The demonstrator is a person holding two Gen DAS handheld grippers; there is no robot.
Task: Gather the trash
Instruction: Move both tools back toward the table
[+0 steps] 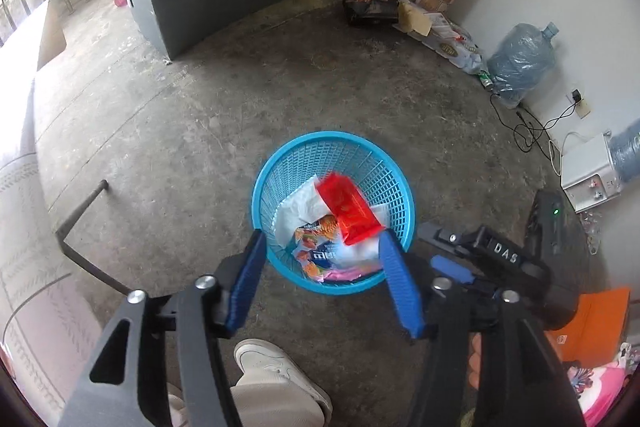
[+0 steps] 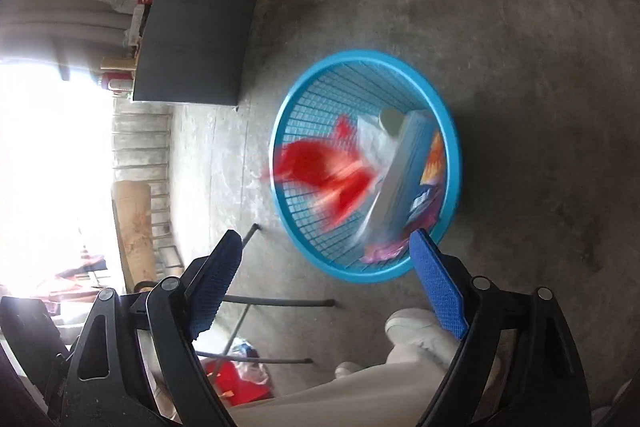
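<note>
Red wrapper (image 1: 349, 209) over blue basket (image 1: 280, 163); left claw (image 1: 322, 263), right claw (image 2: 326, 259) both spread, empty.

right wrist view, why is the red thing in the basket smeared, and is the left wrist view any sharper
Right wrist view: the red wrapper is streaked by motion blur over the blue basket, and the window is blown out white. Left wrist view: the same wrapper is only slightly soft and the floor is crisp; both frames curve with fisheye distortion.

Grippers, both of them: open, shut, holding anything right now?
Left gripper: open, nothing between the pads; a red wrapper sits blurred over the blue basket.
Right gripper: open, holding nothing.
</note>
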